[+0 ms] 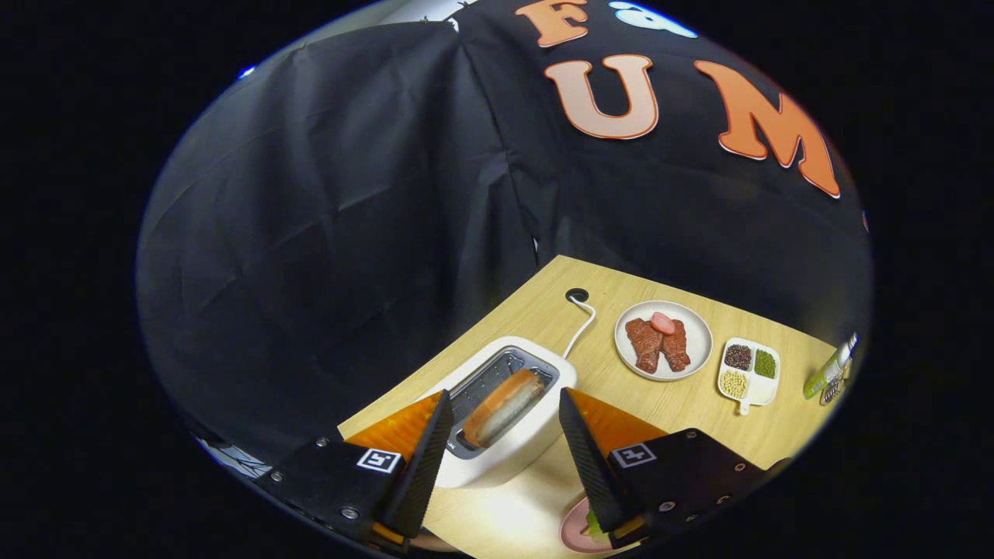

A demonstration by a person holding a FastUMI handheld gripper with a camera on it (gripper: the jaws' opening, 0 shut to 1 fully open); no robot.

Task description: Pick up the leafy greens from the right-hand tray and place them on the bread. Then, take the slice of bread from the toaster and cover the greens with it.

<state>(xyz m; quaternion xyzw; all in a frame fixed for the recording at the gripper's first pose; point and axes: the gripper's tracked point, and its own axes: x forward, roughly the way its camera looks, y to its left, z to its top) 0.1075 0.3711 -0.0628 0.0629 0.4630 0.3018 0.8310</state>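
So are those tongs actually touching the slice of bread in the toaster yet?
Apart. In the gripper view the tongs stand open, one finger on each side of the toaster, and the bread slice sits in its slot between them with clear gaps on both sides.

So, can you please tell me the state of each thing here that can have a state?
Gripper: open, fingers either side of the toaster, holding nothing.
White toaster: one slot filled, cord attached.
Brown bread slice: upright in the slot, top sticking out.
Round white plate: holds meat pieces.
White three-part dish: each part filled.

Jaws apart, flanking toaster (509, 404) with bread (503, 406)
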